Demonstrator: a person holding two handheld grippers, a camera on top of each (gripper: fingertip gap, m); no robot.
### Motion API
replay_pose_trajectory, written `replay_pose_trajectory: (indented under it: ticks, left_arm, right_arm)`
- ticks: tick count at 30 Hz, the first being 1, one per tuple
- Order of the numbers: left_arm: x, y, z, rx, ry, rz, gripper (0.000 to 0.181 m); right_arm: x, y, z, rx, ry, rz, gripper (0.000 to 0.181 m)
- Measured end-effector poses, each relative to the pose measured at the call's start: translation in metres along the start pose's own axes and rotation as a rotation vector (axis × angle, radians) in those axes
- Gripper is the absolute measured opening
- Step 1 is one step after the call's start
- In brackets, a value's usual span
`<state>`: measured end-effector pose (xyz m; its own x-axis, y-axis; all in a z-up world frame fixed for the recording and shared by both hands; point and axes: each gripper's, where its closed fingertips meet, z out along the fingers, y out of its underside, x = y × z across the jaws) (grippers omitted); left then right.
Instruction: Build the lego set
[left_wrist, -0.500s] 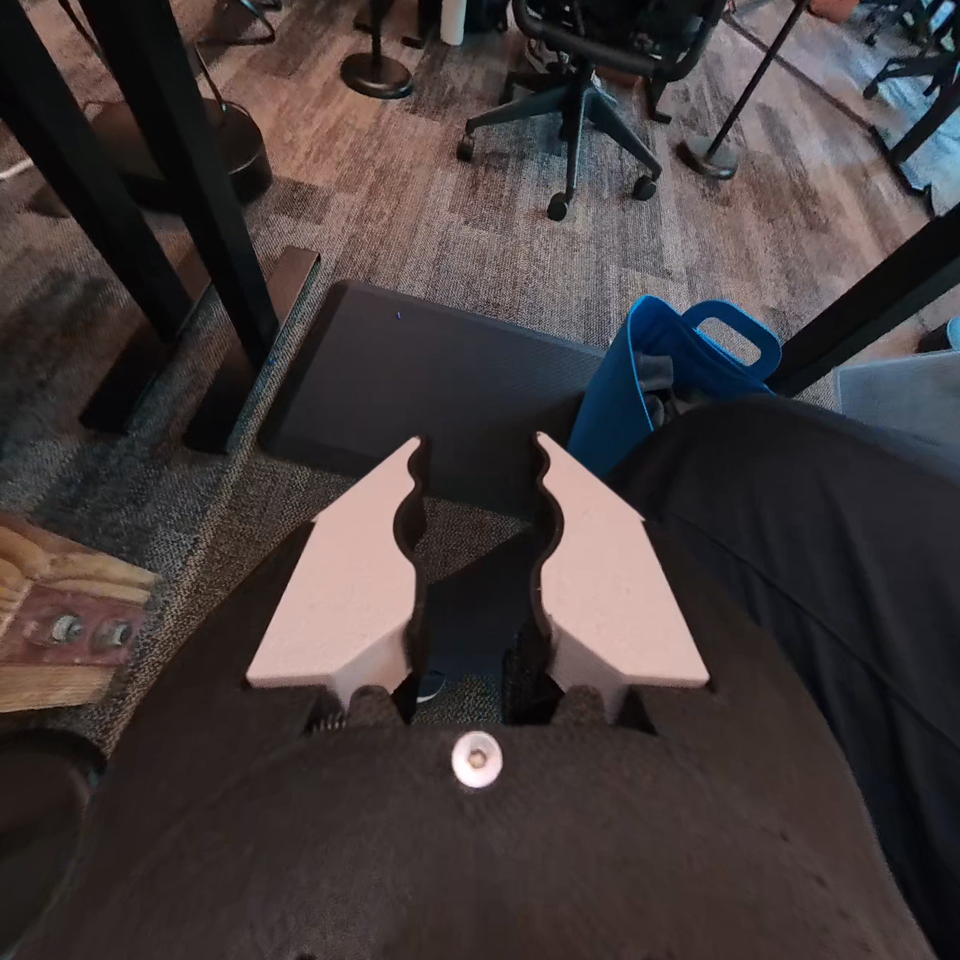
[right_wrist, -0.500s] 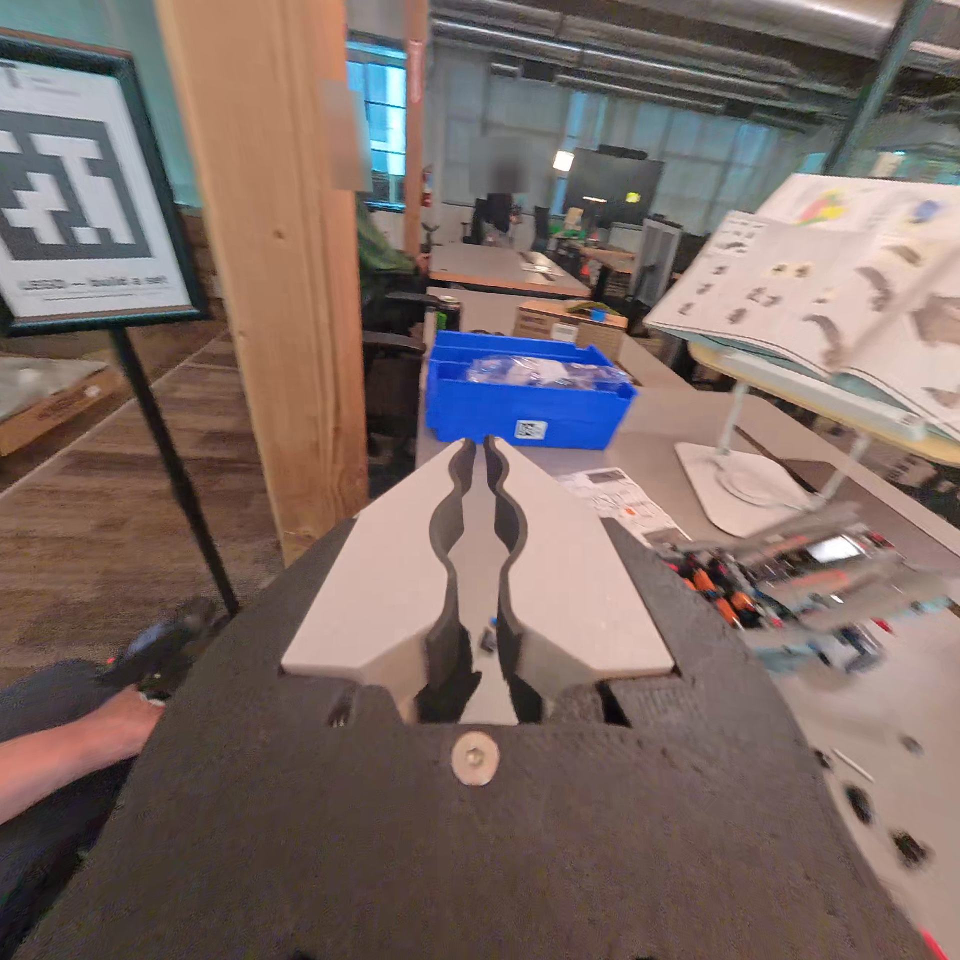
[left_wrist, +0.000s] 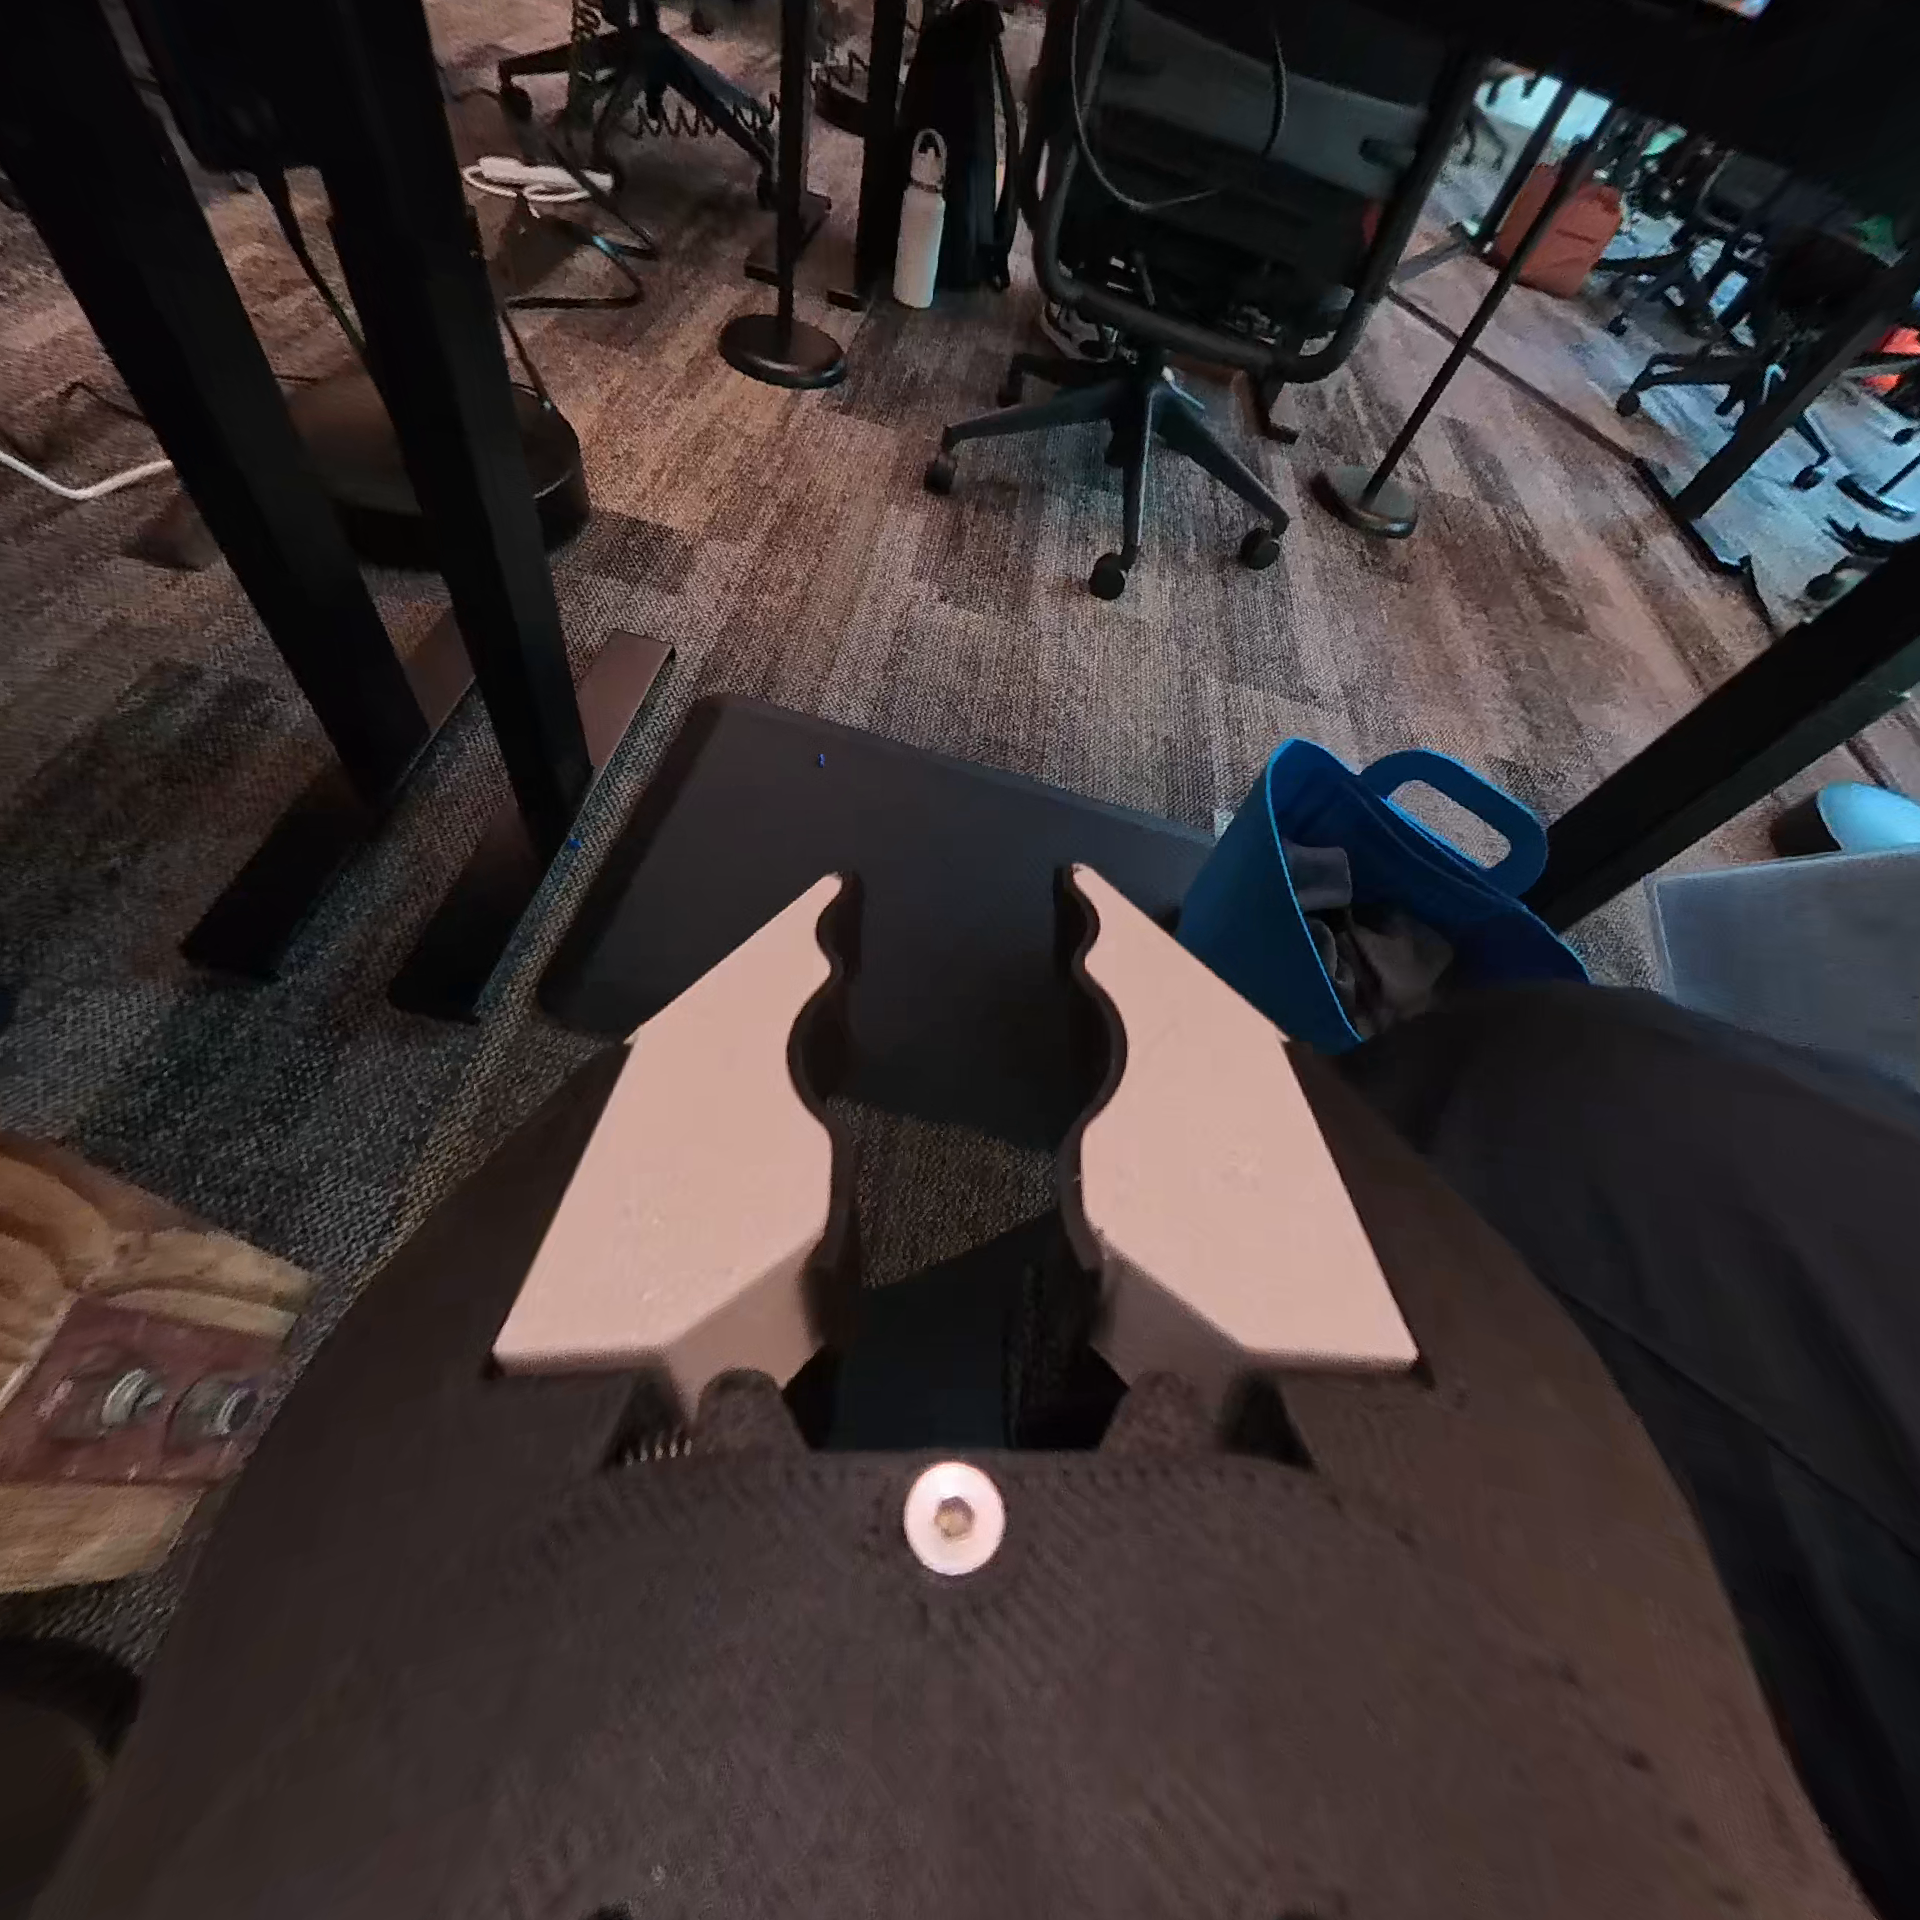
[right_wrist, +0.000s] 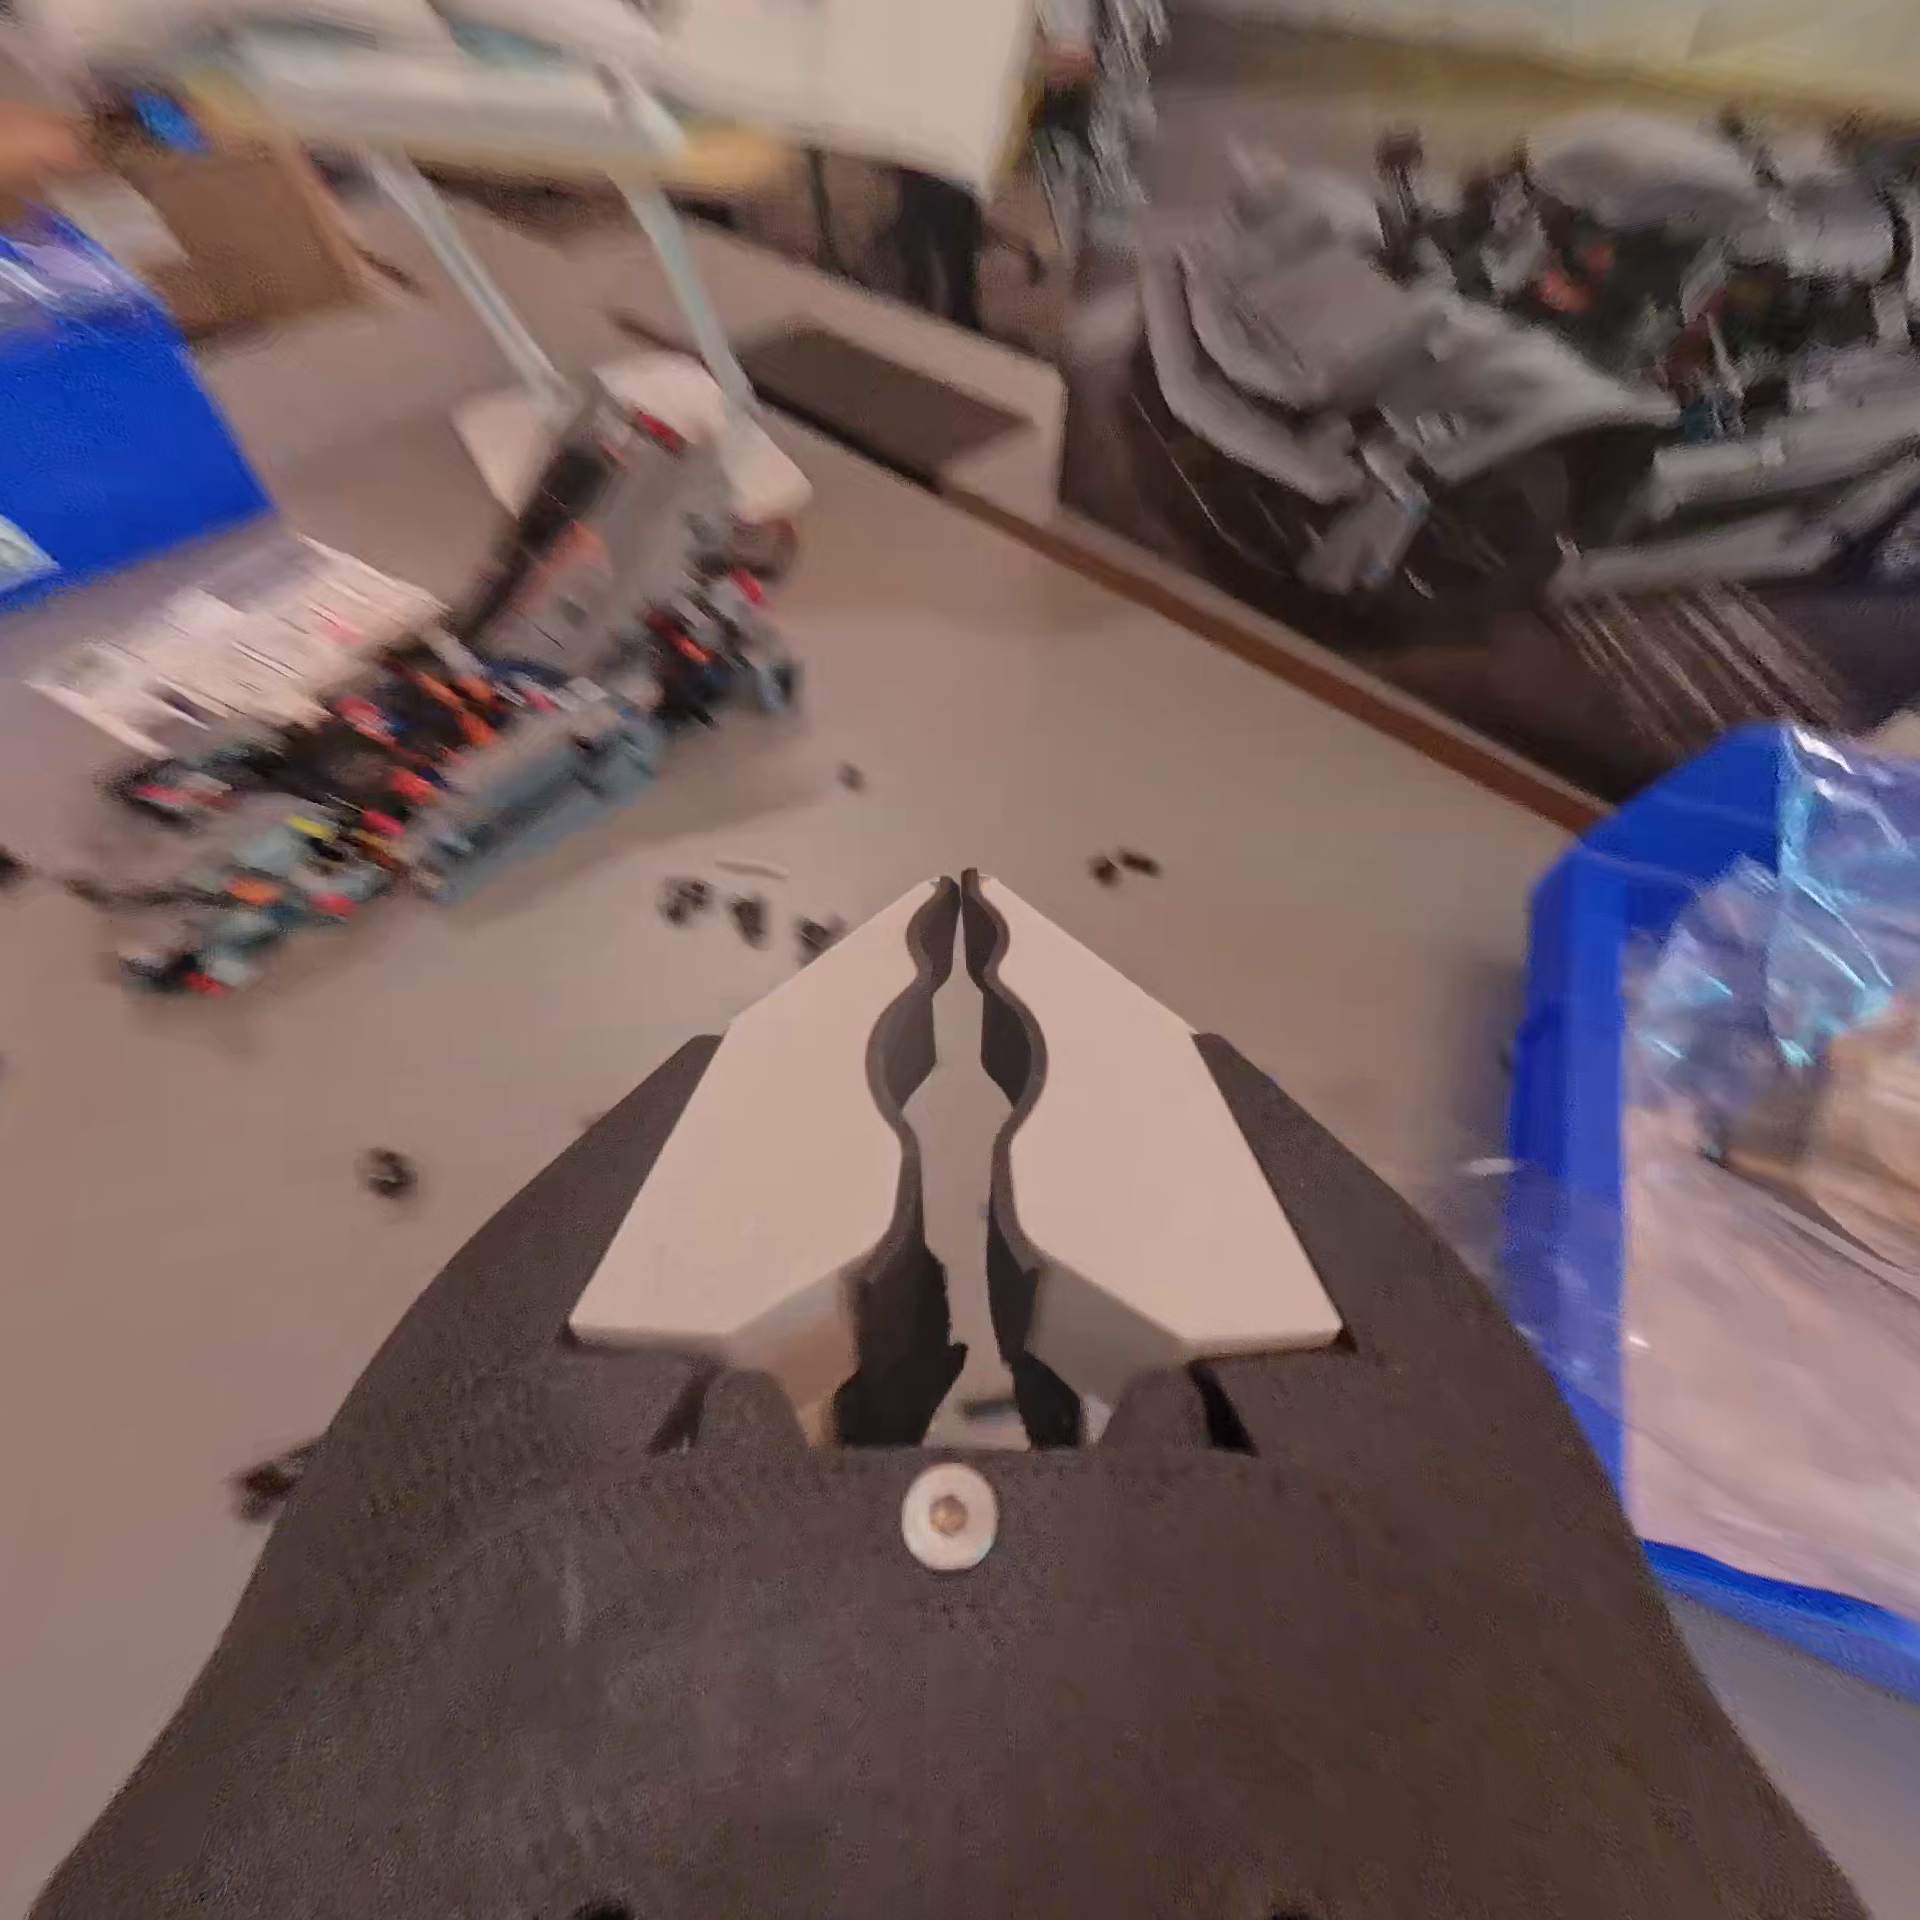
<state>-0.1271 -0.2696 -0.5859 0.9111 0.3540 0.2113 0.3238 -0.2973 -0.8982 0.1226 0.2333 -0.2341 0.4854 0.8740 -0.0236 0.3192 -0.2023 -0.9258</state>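
Note:
In the blurred right wrist view, a partly built lego model (right_wrist: 457, 727) of grey, black, red and orange parts lies on the grey table (right_wrist: 1091, 707) at the left. Several small dark loose pieces (right_wrist: 748, 914) lie scattered just ahead of my right gripper (right_wrist: 956, 883), whose fingertips are together with nothing visible between them. My left gripper (left_wrist: 956, 883) is open and empty, held low, pointing at the carpeted floor (left_wrist: 935, 582) over a dark mat (left_wrist: 831, 862), away from the table.
A blue bin (right_wrist: 1725, 1195) with clear plastic bags stands at the right, another blue bin (right_wrist: 94, 436) at the far left. A white stand (right_wrist: 665, 416) holds a booklet behind the model. Left wrist view: blue bag (left_wrist: 1382, 894), office chair (left_wrist: 1143, 416), black desk legs (left_wrist: 447, 416).
The right gripper has swung fast to the right and tilted down onto the table, blurring the view. The left gripper has opened wider and tilted up a little.

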Motion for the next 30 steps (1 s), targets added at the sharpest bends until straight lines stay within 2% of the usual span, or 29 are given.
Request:
replay_pose_trajectory:
  ticks: [3,6,10,15,20,25,27,30]
  left_arm:
    - [-0.007,0.015,0.029,-0.048,0.055,0.022,0.035]
    - [-0.009,0.030,0.054,-0.113,0.112,0.044,0.035]
    - [-0.015,0.009,0.072,-0.140,0.154,0.145,0.034]
    - [-0.021,-0.040,0.083,-0.089,0.187,0.190,0.033]
    - [-0.006,-0.070,0.080,-0.054,0.205,0.223,0.032]
    - [0.016,-0.099,0.079,0.021,0.220,0.239,0.032]
    - [0.023,-0.101,0.083,0.039,0.232,0.239,0.032]
    - [0.030,-0.085,0.092,0.029,0.268,0.217,0.032]
  right_arm:
    - [0.037,0.039,0.025,-0.209,0.017,0.037,0.009]
    - [0.068,0.067,0.046,-0.321,0.019,0.093,0.015]
    - [0.090,0.079,0.065,-0.407,0.039,-0.003,0.020]
    - [0.099,0.098,0.073,-0.523,-0.007,-0.140,0.016]
    - [0.109,0.106,0.071,-0.508,0.047,-0.113,0.022]
    - [0.114,0.110,0.067,-0.530,0.083,0.006,0.032]
    - [0.118,0.113,0.066,-0.544,0.112,0.023,0.031]
    - [0.118,0.119,0.068,-0.557,0.098,0.096,0.023]
